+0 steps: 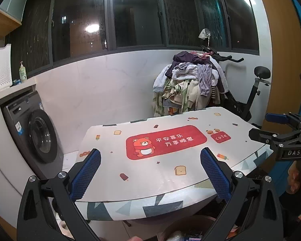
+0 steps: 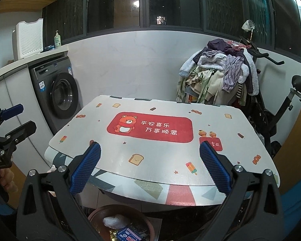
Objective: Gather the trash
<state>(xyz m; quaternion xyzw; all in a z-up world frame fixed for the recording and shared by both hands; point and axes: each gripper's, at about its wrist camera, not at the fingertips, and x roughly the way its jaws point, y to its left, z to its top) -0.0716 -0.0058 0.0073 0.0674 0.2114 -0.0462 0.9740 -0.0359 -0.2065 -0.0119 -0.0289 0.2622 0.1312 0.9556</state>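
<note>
A round brown bin (image 2: 102, 210) stands on the floor below the table's front edge. It holds a crumpled white plastic piece (image 2: 114, 222) and a blue printed packet (image 2: 130, 234). The bin's rim also shows in the left wrist view (image 1: 170, 229). A table (image 2: 160, 170) with a white cartoon mat and a red bear sign carries no loose items that I can see. My left gripper (image 1: 150, 161) is open and empty above the table's front edge. My right gripper (image 2: 150, 155) is open and empty above the same edge; it also shows in the left wrist view (image 1: 259, 127).
A grey washing machine (image 2: 58, 92) stands at the left under a counter with a white basket (image 2: 29, 38) and a pump bottle (image 2: 57, 39). A pile of clothes (image 2: 218, 74) hangs on an exercise bike (image 2: 271, 112) at the back right. Dark windows run along the back wall.
</note>
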